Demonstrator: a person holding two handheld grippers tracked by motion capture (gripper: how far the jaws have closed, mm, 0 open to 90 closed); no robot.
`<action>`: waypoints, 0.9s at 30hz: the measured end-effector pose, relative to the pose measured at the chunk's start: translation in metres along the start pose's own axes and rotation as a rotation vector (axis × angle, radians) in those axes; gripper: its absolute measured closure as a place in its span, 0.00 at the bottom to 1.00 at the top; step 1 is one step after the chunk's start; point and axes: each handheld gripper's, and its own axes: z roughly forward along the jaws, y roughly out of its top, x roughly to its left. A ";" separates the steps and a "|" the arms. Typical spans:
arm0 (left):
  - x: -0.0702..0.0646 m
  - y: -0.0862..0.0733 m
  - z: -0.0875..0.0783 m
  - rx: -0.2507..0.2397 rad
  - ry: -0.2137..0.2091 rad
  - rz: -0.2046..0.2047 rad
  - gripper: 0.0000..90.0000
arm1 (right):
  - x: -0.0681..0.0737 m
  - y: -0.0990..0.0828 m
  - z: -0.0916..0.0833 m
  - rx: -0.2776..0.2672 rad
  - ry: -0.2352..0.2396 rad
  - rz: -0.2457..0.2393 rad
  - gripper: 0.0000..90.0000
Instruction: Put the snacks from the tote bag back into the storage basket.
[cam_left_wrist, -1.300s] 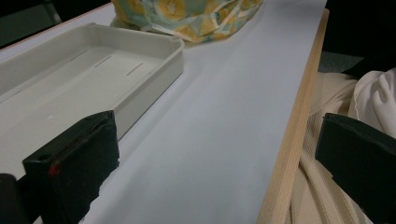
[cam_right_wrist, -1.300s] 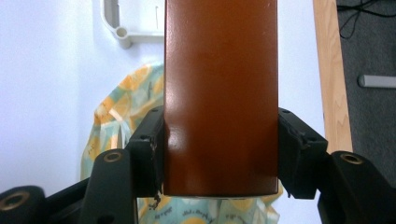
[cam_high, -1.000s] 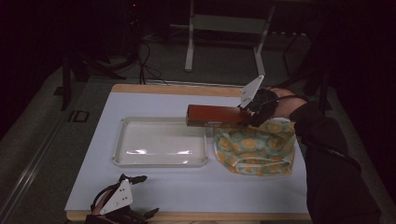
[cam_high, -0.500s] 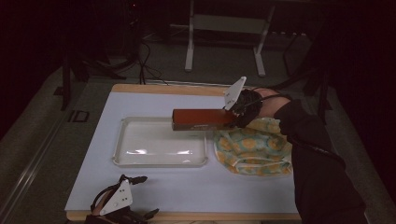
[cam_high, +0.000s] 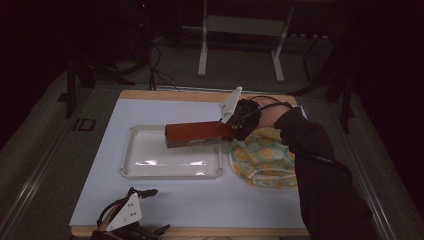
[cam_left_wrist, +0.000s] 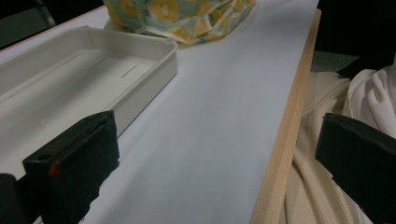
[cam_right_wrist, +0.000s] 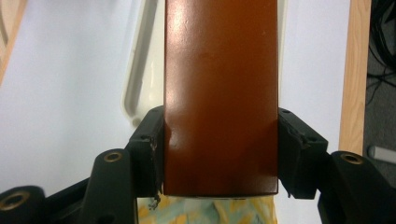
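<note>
A long reddish-brown box hangs level over the right part of the white tray, held at its right end by my right gripper. In the right gripper view the box fills the space between the two black jaws, which press on its sides, with the tray's rim underneath. My left gripper rests at the table's near left edge; in the left gripper view its jaws stand wide apart with nothing between them. A yellow-patterned cloth bag lies right of the tray.
The white table top has a wooden front edge. The cloth bag and tray lie ahead of the left gripper. Light fabric lies beyond the table edge. Table legs and cables stand on the dark floor behind.
My right gripper has carried the reddish-brown box leftward, from above the cloth bag to over the tray's right part. The left gripper has stayed put.
</note>
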 end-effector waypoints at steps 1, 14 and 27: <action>0.000 0.000 0.000 0.000 -0.001 0.001 0.00 | 0.000 0.002 0.001 -0.007 0.001 -0.004 0.48; 0.000 0.000 0.000 0.000 -0.009 0.005 0.00 | -0.001 0.012 0.032 -0.052 0.013 -0.026 0.48; 0.000 0.000 0.001 0.003 -0.013 0.009 0.00 | -0.005 -0.003 0.082 -0.006 0.052 0.076 0.48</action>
